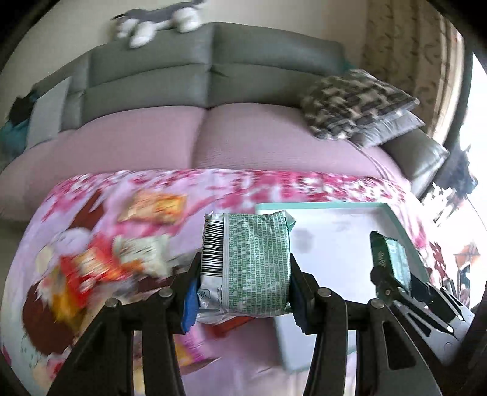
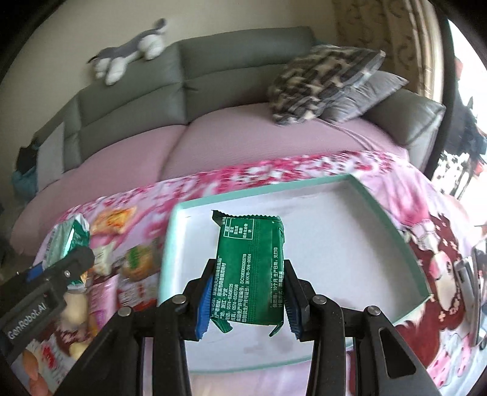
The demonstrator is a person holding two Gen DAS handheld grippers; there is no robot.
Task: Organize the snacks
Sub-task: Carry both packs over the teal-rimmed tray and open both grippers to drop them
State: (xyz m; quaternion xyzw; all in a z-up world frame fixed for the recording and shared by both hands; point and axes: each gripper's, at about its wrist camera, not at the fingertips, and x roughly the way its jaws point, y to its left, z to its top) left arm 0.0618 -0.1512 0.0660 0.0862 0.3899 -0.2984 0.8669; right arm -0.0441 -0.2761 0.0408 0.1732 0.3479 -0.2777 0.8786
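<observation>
My left gripper (image 1: 245,283) is shut on a pale green and silver snack packet (image 1: 246,262) with a barcode, lifted above the floral cloth at the tray's left edge. My right gripper (image 2: 247,300) is shut on a dark green snack packet (image 2: 249,268), held over the white tray (image 2: 423,300) with a mint rim. The right gripper and its packet (image 1: 395,262) show at the right of the left wrist view, above the tray (image 1: 395,213). In the right wrist view the left gripper's finger (image 2: 67,265) and its packet (image 2: 68,240) appear at the left.
Several loose snack packets (image 1: 97,262) lie heaped on the pink floral cloth (image 1: 304,185) left of the tray, with an orange one (image 1: 152,207) farther back. Behind stands a grey sofa (image 1: 213,76) with a pink cover, patterned cushions (image 1: 356,103) and a plush toy (image 1: 158,21).
</observation>
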